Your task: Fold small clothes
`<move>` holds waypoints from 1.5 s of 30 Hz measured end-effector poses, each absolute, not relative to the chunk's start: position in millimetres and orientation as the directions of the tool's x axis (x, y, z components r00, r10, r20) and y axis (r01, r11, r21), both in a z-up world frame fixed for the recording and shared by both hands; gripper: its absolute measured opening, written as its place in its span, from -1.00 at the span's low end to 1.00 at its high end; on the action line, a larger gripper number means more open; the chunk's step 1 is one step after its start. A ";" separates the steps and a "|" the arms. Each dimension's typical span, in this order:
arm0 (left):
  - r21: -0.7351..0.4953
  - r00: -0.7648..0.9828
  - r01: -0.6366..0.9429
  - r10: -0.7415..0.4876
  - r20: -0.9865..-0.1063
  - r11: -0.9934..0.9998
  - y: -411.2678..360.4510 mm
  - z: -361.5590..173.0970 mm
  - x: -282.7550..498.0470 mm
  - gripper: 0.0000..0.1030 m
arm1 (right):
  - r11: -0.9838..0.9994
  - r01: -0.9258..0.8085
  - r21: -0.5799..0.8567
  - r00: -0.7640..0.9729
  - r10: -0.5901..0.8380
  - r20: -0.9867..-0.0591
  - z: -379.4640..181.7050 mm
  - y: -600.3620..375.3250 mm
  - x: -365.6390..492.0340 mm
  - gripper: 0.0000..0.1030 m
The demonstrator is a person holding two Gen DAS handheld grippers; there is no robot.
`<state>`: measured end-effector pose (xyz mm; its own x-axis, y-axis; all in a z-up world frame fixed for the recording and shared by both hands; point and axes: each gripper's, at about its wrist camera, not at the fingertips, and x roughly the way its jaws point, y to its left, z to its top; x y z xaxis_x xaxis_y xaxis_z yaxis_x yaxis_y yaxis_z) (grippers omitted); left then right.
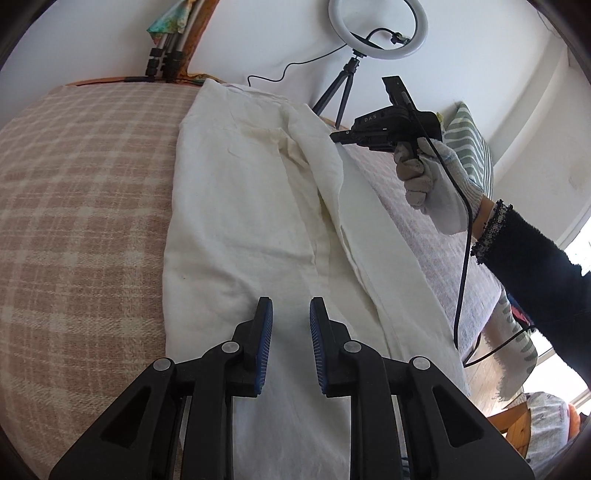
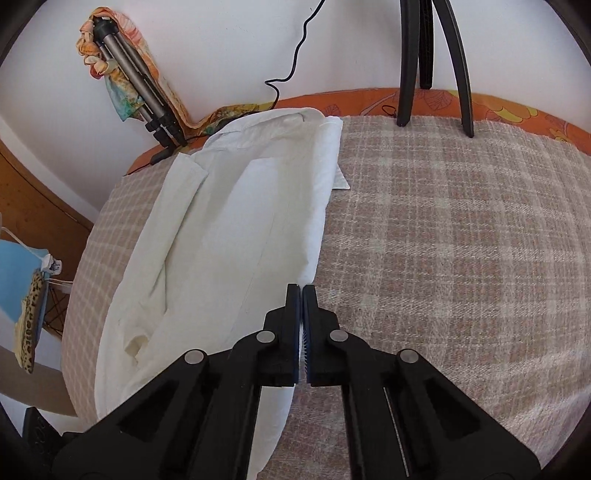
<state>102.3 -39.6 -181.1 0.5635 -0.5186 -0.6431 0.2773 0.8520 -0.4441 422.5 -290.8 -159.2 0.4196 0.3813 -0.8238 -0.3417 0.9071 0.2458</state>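
Our left gripper (image 1: 291, 314) hangs with its two blue-padded fingers spread apart, nothing between them, poised above the near end of the white garment (image 1: 258, 206). Our right gripper (image 2: 300, 295) has its fingers pressed flat together, tips at the garment's edge where cloth meets blanket; we cannot tell whether any fabric is pinched between the pads. In the left wrist view the right gripper (image 1: 384, 122) appears at a distance, held in a gloved hand (image 1: 432, 177) above the far right side of the garment, a black cable (image 1: 461, 258) trailing down from it. The white garment (image 2: 229, 229) lies lengthwise on the checked pink-and-cream blanket (image 1: 81, 206), folded into a long narrow strip, with one layer lapped over along its length and a collar-like end toward the wall. Beyond the blanket's far edge stands a ring light (image 1: 378, 26) on a black tripod (image 1: 340, 96), whose legs (image 2: 436, 62) rest on the bed in the right wrist view. A folded tripod wrapped in patterned cloth (image 2: 125, 77) leans against the white wall (image 2: 229, 48), and a striped cushion (image 1: 469, 147) sits past the gloved hand.
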 end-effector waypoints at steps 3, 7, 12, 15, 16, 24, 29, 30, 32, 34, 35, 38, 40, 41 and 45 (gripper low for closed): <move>-0.444 0.563 0.282 -0.521 -0.641 0.851 -40.9 -181.5 102.8 -0.64 | 0.953 -0.237 0.189 0.458 0.282 -0.843 -168.9 -305.7 435.9 -0.98; -0.442 0.563 0.285 -0.522 -0.641 0.850 -40.8 -179.7 102.8 -0.63 | 0.934 -0.285 0.216 0.502 0.338 -0.796 -147.3 -310.9 426.0 -0.97; -0.451 0.561 0.283 -0.527 -0.638 0.847 -37.7 -180.9 104.8 -0.63 | 0.876 -0.415 0.248 0.486 0.443 -0.753 -125.1 -282.5 414.2 -0.94; -0.462 0.561 0.278 -0.533 -0.634 0.842 -35.1 -180.3 102.3 -0.63 | 0.856 -0.452 0.250 0.464 0.465 -0.754 -129.3 -260.0 422.4 -0.81; -0.463 0.562 0.278 -0.533 -0.633 0.842 -34.3 -179.4 101.0 -0.63 | 0.867 -0.446 0.224 0.473 0.441 -0.763 -132.7 -254.0 428.0 -0.77; -0.434 0.607 0.262 -0.496 -0.621 0.862 -14.0 -162.0 86.9 -0.32 | 0.968 -0.238 0.080 0.517 0.196 -0.833 -161.4 -273.3 467.8 -0.24; -0.411 0.631 0.270 -0.482 -0.607 0.871 -1.2 -153.2 82.5 -0.32 | 0.956 -0.241 0.165 0.556 0.275 -0.784 -125.3 -300.4 427.7 -0.24; -0.410 0.632 0.272 -0.483 -0.606 0.871 0.2 -153.1 81.9 -0.31 | 0.948 -0.260 0.183 0.557 0.302 -0.774 -116.8 -303.4 415.4 -0.24; -0.413 0.633 0.277 -0.488 -0.601 0.868 1.5 -153.1 79.8 -0.32 | 0.932 -0.296 0.209 0.553 0.346 -0.758 -101.4 -305.4 387.6 -0.24; -0.418 0.635 0.285 -0.496 -0.592 0.863 2.1 -152.5 76.0 -0.32 | 0.907 -0.349 0.237 0.543 0.401 -0.738 -90.5 -296.7 356.6 -0.24; -0.419 0.636 0.288 -0.499 -0.588 0.861 2.1 -152.5 73.2 -0.31 | 0.899 -0.367 0.240 0.530 0.414 -0.740 -89.8 -291.0 342.3 -0.24; -0.437 0.635 0.293 -0.515 -0.576 0.850 3.5 -152.6 61.7 -0.31 | 0.876 -0.414 0.247 0.488 0.443 -0.752 -99.8 -262.1 310.9 -0.24; -0.437 0.636 0.301 -0.520 -0.571 0.848 4.5 -151.2 52.7 -0.31 | 0.870 -0.436 0.231 0.470 0.439 -0.766 -109.8 -240.5 295.7 -0.25; -0.432 0.639 0.303 -0.518 -0.569 0.849 5.8 -150.5 47.5 -0.31 | 0.866 -0.452 0.214 0.463 0.433 -0.773 -114.6 -228.8 291.5 -0.28; -0.430 0.661 0.285 -0.500 -0.560 0.857 16.5 -149.1 27.2 -0.31 | 0.864 -0.479 0.157 0.425 0.384 -0.820 -146.4 -190.0 285.1 -0.32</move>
<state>27.2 16.5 -149.1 0.6609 -0.5001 -0.5595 0.2848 0.8570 -0.4295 285.1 -190.0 -146.4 0.4245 0.3842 -0.8199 -0.4791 0.8637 0.1566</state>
